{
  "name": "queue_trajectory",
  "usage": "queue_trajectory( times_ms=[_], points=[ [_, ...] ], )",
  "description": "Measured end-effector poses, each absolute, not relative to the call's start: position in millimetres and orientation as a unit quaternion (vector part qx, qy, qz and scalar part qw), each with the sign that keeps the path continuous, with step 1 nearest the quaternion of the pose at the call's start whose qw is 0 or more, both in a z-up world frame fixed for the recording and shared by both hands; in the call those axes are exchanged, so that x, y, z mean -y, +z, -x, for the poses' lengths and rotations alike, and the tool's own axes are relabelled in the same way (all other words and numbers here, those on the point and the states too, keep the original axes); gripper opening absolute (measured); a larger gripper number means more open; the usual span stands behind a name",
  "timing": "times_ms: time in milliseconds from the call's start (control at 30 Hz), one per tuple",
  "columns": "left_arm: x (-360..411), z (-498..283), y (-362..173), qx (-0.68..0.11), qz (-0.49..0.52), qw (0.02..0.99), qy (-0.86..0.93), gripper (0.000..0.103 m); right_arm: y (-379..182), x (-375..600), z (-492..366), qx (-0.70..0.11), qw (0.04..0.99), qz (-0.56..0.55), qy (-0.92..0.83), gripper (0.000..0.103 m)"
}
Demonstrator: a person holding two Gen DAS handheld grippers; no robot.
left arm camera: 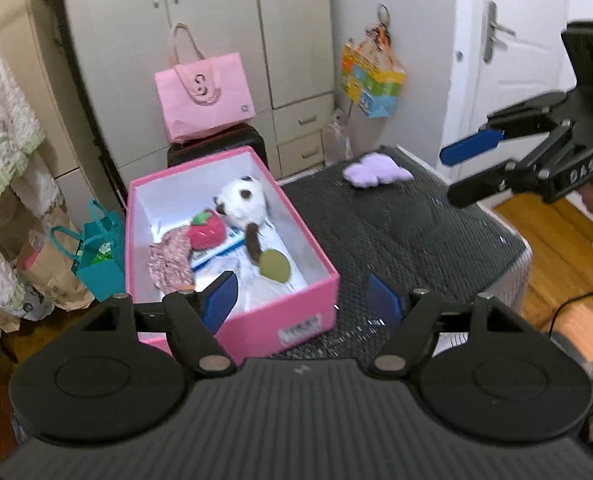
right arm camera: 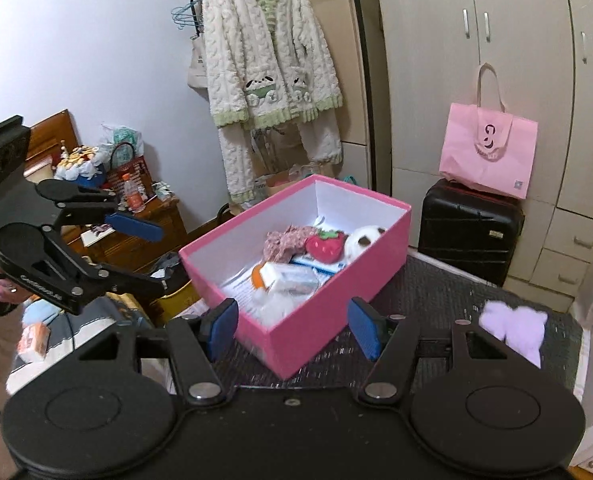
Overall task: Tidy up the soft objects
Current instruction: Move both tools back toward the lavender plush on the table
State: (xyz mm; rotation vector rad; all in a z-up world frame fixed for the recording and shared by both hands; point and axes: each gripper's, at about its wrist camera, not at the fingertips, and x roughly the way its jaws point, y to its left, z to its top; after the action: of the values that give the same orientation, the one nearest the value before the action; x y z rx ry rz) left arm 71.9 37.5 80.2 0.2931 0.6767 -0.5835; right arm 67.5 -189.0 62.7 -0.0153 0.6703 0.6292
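A pink box (left arm camera: 256,322) stands open on a dark mesh-covered surface (left arm camera: 396,240). Inside lie a panda plush (left arm camera: 240,200), a strawberry plush (left arm camera: 206,230), a floral cloth (left arm camera: 170,260) and a green round pad (left arm camera: 274,266) on papers. A purple plush (left arm camera: 376,170) lies alone at the surface's far end. My left gripper (left arm camera: 302,300) hovers open over the box's near corner, nothing between its pads. In the right wrist view my right gripper (right arm camera: 295,328) is open and empty above the box (right arm camera: 336,280), with the purple plush (right arm camera: 512,324) at the right. Each gripper shows open in the other's view.
A pink tote bag (left arm camera: 202,96) sits on a black suitcase (right arm camera: 470,232) behind the box, before the wardrobe (left arm camera: 216,20). A teal bag (left arm camera: 100,252) and a paper bag (left arm camera: 52,276) stand on the floor at left. A fleece robe (right arm camera: 268,60) hangs by a cluttered cabinet (right arm camera: 128,232).
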Motion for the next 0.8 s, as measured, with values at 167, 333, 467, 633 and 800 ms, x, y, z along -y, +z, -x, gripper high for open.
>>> queue_trajectory(
  times_ms=[167, 333, 467, 633, 800],
  points=[
    [-17.1, -61.2, 68.4, -0.340, -0.154, 0.876, -0.305, 0.072, 55.3, 200.9, -42.1, -0.320, 0.904, 0.013, 0.284, 0.070],
    [-0.8, -53.0, 57.4, -0.346, -0.169, 0.868, -0.314, 0.072, 44.7, 209.0, -17.2, -0.309, 0.908, 0.033, 0.281, 0.074],
    [13.7, -49.8, 51.3, -0.352, -0.170, 0.859, -0.330, 0.073, 35.0, 213.3, -2.7, -0.299, 0.912, 0.046, 0.278, 0.074],
    [37.5, -52.3, 42.8, -0.350, -0.168, 0.849, -0.358, 0.083, 19.8, 224.1, -1.6, -0.291, 0.914, 0.040, 0.278, 0.079],
    [64.8, -62.3, 36.5, -0.344, -0.157, 0.843, -0.382, 0.087, 2.9, 237.6, -6.6, -0.284, 0.925, 0.027, 0.251, 0.083]
  ],
)
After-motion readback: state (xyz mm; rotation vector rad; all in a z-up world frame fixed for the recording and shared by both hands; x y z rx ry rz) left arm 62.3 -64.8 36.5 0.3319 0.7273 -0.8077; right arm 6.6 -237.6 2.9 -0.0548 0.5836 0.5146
